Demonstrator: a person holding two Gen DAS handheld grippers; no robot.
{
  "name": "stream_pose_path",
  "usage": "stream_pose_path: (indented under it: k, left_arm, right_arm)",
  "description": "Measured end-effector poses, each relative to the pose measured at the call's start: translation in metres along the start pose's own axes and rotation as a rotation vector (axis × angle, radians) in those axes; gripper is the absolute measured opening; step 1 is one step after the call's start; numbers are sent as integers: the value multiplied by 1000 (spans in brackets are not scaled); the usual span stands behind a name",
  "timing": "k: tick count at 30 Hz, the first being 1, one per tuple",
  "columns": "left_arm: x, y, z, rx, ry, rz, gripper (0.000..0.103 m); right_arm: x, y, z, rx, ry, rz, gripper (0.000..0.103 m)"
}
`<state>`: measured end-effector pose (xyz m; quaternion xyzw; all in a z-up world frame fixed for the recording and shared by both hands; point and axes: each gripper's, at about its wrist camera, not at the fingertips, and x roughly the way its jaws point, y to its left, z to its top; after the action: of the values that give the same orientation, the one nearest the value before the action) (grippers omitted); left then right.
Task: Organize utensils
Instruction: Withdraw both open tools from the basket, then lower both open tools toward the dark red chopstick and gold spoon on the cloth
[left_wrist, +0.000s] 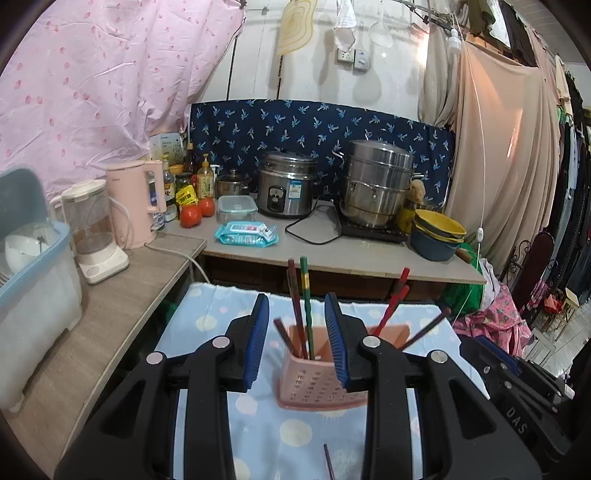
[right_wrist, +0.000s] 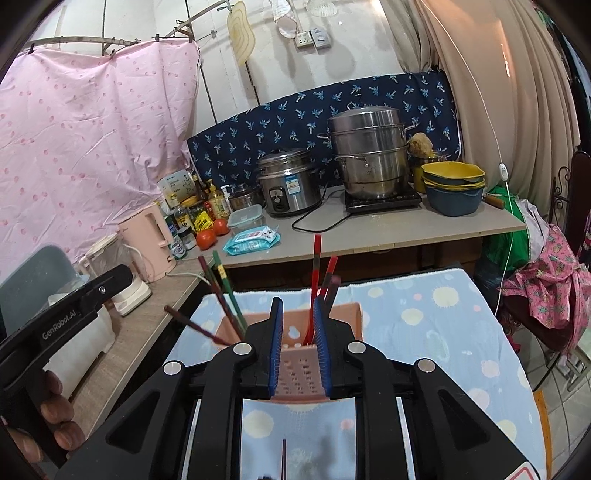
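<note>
Left claw (left_wrist: 299, 332) w/ holder (left_wrist: 314, 376) beyond

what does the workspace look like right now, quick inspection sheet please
surface: table under a light blue dotted cloth.
job's things: pink perforated utensil holder standing on the cloth, with red, green and dark chopsticks leaning in it; one dark chopstick lies on the cloth nearer the cameras.
clutter: nothing else seen on the cloth.
grippers: left gripper and right gripper both in front of the holder, nothing seen between the fingers; right gap narrower.
cables: black cord from the rice cooker; white cord near the pink kettle.
surroundings: steel steamer pot, stacked bowls, tomatoes, wipes pack, hanging curtains.
</note>
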<state>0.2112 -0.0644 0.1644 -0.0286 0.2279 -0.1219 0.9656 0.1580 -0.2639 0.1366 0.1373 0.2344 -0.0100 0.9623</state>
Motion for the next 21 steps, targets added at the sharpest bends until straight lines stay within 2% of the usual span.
stream_pose_path:
  k: [12, 21]
  left_arm:
    - [-22, 7, -32, 6, 43, 5, 30]
    - [-29, 14, -74, 2, 120, 14, 30]
  right_arm:
    - [-27, 2, -46, -3, 61, 13, 18]
    - [-37, 0, -86, -25, 135, 2, 18]
